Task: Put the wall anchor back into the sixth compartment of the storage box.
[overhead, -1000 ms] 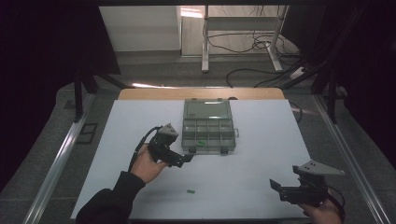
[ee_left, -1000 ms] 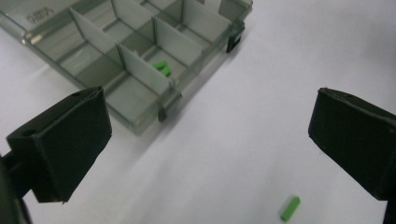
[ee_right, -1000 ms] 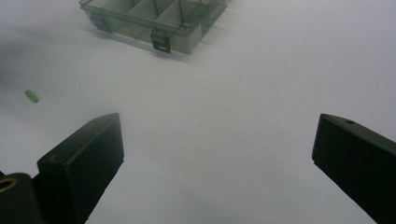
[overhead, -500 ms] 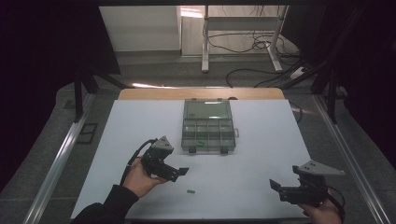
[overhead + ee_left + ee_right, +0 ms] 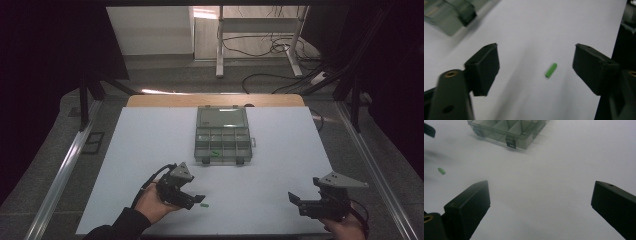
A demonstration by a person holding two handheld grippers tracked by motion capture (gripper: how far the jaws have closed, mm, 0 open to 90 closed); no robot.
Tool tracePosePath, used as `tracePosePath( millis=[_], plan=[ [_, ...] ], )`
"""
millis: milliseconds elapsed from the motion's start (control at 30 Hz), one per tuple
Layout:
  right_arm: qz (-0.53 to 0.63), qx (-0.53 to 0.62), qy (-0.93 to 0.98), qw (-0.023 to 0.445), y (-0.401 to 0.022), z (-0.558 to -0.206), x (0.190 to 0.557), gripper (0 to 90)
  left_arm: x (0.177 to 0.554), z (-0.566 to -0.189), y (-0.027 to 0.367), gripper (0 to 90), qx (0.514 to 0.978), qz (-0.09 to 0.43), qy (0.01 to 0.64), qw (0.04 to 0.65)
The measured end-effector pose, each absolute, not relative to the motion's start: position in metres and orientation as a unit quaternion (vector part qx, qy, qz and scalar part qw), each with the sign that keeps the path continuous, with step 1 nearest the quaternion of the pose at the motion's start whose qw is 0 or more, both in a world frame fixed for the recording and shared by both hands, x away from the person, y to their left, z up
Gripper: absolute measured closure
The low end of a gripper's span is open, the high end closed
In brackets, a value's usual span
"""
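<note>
A small green peg [image 5: 204,204] lies on the white table near its front edge. My left gripper [image 5: 197,200] hovers just left of it, pointing right. In the left gripper view the peg [image 5: 551,70] lies on the table between the two jaws, nearer the right one, and neither pad touches it. The left gripper [image 5: 536,65] has just been closing its jaws, and a wide gap is still there. My right gripper [image 5: 295,200] rests open at the front right, with nothing between its jaws in the right gripper view [image 5: 541,202].
A clear compartment box [image 5: 222,135] stands open at the table's middle, with green pieces [image 5: 215,153] in one front compartment. The box [image 5: 506,130] shows at the top of the right gripper view, the peg [image 5: 441,171] at its left. White table [image 5: 280,150] lies around the box.
My left hand moved from beside the box toward the table's front and down, to the green peg. Its jaws narrowed somewhat. The right hand has not moved.
</note>
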State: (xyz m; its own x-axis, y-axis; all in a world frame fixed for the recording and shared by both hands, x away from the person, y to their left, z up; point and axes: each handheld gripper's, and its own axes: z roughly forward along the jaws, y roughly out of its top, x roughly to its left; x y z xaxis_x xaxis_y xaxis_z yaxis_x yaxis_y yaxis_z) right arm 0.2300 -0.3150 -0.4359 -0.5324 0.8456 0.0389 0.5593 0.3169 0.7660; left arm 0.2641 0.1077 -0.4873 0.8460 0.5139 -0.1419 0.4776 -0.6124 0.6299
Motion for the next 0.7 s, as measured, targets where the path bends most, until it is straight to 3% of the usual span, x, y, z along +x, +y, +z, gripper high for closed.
tracePosePath(
  millis=[433, 700],
  plan=[
    [0.378, 0.444, 0.790, 0.188, -0.315, -0.436, 0.230, 2.2, 0.264, -0.513, 0.084, 64.5, 0.932, -0.019, 0.220, 0.286],
    [0.378, 0.443, 0.791, 0.187, -0.314, -0.436, 0.230, 2.2, 0.264, -0.519, 0.081, 82.9, 0.942, -0.004, 0.197, 0.273]
  ],
)
